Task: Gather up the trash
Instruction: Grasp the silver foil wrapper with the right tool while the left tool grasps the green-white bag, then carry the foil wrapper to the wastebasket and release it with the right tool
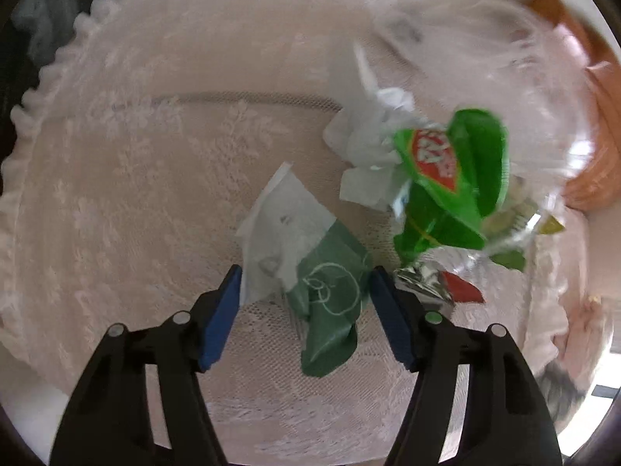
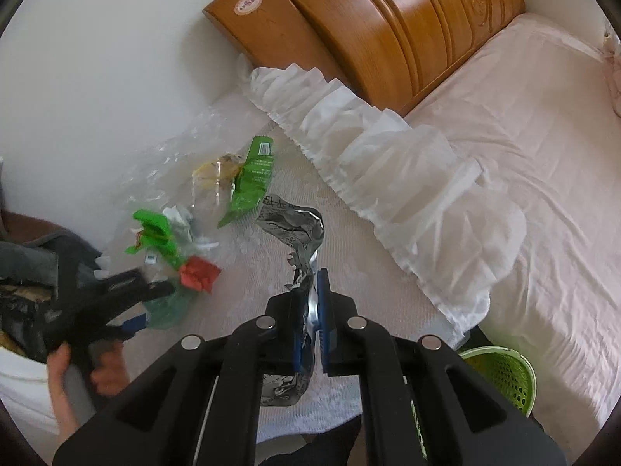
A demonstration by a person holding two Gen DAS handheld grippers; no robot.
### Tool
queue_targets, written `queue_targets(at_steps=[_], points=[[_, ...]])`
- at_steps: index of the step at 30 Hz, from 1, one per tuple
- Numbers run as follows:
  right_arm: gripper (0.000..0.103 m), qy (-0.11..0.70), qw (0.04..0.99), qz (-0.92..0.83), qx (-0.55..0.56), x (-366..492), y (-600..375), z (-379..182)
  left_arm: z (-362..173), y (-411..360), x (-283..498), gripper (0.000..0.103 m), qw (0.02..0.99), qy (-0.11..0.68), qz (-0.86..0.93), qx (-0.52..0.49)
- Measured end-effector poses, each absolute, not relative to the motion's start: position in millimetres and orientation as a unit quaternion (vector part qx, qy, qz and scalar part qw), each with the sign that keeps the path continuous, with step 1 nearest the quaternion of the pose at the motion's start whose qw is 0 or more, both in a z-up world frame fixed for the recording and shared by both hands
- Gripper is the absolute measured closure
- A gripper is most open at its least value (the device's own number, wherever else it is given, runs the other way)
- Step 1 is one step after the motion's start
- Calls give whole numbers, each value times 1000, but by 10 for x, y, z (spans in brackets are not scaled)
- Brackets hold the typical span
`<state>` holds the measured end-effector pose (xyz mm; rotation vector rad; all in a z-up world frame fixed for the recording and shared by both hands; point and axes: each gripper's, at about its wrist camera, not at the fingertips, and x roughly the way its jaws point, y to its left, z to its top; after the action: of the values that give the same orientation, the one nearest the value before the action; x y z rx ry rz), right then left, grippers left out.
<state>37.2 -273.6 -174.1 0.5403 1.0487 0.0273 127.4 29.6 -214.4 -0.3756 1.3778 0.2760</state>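
The left gripper [image 1: 302,291] stands wide open with a green-and-white paper wrapper [image 1: 310,268] between its jaws, untouched by either pad — closing here could pinch the lace cloth [image 1: 136,155] beneath along with the paper and drag it. Just beyond the right-hand jaw sits a heap of trash: crumpled tissue [image 1: 365,143], a green snack bag [image 1: 450,178] and a clear plastic bag [image 1: 504,77]. The right gripper [image 2: 310,310] is clamped on a strip of silver foil wrapper [image 2: 295,225] that sticks up past the jaws — thin and slippery, it could slide out if swung fast. A green basket [image 2: 500,372] waits low to the right.
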Motion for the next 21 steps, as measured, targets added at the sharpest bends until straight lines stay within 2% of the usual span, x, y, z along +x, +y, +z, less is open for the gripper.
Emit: queue_targets(at_steps=[4, 7, 13, 16, 21], points=[[96, 492, 836, 15, 242, 280, -2764, -1695, -2127, 265, 1197, 42, 751, 622, 137, -175], [96, 488, 840, 17, 237, 202, -2780, -1654, -2115, 272, 1079, 48, 759, 613, 129, -177], [96, 474, 849, 21, 231, 119, -2747, -1585, -2025, 377, 838, 50, 781, 594, 96, -167], [96, 459, 860, 23, 223, 15, -2724, -1497, -1839, 423, 681, 50, 803, 575, 63, -143], [96, 435, 878, 4, 201, -495, -2761, -1324, -1403, 259, 256, 50, 839, 543, -2, -34]])
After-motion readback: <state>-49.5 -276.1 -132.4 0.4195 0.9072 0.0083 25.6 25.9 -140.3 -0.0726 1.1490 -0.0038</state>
